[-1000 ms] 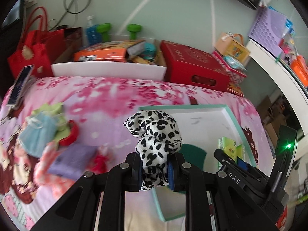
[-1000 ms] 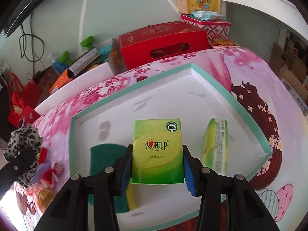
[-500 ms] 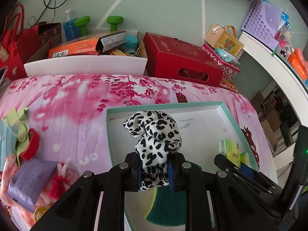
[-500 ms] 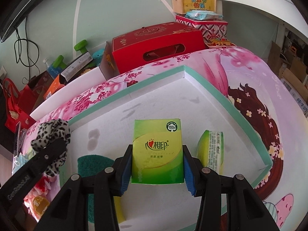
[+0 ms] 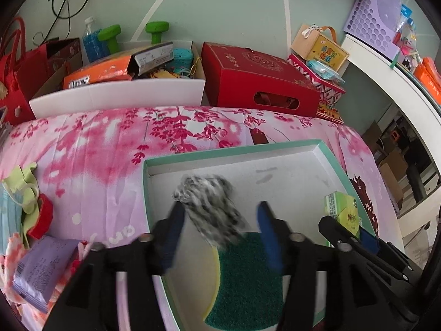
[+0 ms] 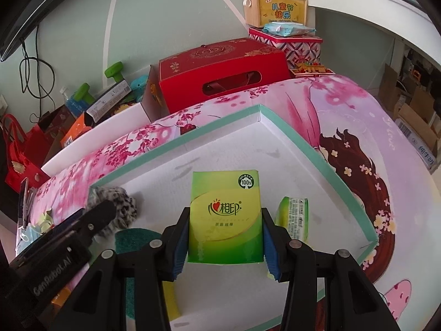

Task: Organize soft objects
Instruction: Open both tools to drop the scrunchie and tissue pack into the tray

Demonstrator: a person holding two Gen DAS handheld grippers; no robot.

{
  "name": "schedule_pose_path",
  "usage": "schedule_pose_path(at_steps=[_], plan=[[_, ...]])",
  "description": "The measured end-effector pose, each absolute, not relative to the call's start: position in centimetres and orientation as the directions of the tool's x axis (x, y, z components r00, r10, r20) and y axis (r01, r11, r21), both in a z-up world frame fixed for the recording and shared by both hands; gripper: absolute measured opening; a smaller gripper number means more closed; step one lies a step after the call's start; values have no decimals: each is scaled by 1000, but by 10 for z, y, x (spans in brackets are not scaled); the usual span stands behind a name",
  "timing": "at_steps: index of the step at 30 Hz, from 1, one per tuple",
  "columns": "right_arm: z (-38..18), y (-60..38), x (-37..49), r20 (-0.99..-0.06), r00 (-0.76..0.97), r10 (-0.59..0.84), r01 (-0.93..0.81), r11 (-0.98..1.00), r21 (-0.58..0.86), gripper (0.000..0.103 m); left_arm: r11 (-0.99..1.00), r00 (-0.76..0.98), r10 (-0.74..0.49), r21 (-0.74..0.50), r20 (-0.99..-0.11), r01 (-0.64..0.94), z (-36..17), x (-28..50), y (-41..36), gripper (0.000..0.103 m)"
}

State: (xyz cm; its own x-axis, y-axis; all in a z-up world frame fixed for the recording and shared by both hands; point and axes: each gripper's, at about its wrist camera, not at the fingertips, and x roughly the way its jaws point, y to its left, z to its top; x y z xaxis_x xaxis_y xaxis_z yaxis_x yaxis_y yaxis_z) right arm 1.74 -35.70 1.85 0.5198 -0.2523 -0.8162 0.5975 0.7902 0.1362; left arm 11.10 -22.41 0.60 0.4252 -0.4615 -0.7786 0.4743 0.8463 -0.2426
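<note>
My left gripper (image 5: 219, 233) is open above the white tray with a teal rim (image 5: 231, 151). The leopard-print scrunchie (image 5: 212, 207) is blurred between its spread fingers, loose over the tray; it also shows in the right wrist view (image 6: 115, 207). A green and yellow sponge (image 5: 245, 281) lies in the tray below it. My right gripper (image 6: 224, 237) is shut on a green tissue pack (image 6: 224, 218) above the tray (image 6: 297, 138). A second green tissue pack (image 6: 293, 218) stands in the tray to its right.
On the pink floral bedspread (image 5: 96, 143) left of the tray lie a purple packet (image 5: 41, 273), face masks (image 5: 16, 198) and a red item (image 5: 41, 218). Behind the bed stand a white box (image 5: 118, 93), a red gift box (image 5: 256, 80) and red bags (image 5: 19, 74).
My left gripper has opened and let go of the scrunchie, which is dropping over the tray. It also moved further over the tray. My right gripper still holds the tissue pack.
</note>
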Motion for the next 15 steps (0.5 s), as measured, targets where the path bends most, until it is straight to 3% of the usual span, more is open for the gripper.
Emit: schedule_pose_path(at_steps=[8,11,13,15], plan=[[41,-352,12,-807,506,-305,601,796,75,74,853,422,-457,-252,-783,457,20,111,-216,81],[47,-351,10,-813,484,-323,604,796,44,77,865,426,-448,-259,-786,430,24,114,-209,84],[50,-351,8,-816,470,-337,604,797,20,79,882,438,-417,-239,-796,406,28,115,-204,93],[53,-351,6,-817,463,-345,604,797,6,82,904,443,-365,-198,-819,379,28,116,-200,95]])
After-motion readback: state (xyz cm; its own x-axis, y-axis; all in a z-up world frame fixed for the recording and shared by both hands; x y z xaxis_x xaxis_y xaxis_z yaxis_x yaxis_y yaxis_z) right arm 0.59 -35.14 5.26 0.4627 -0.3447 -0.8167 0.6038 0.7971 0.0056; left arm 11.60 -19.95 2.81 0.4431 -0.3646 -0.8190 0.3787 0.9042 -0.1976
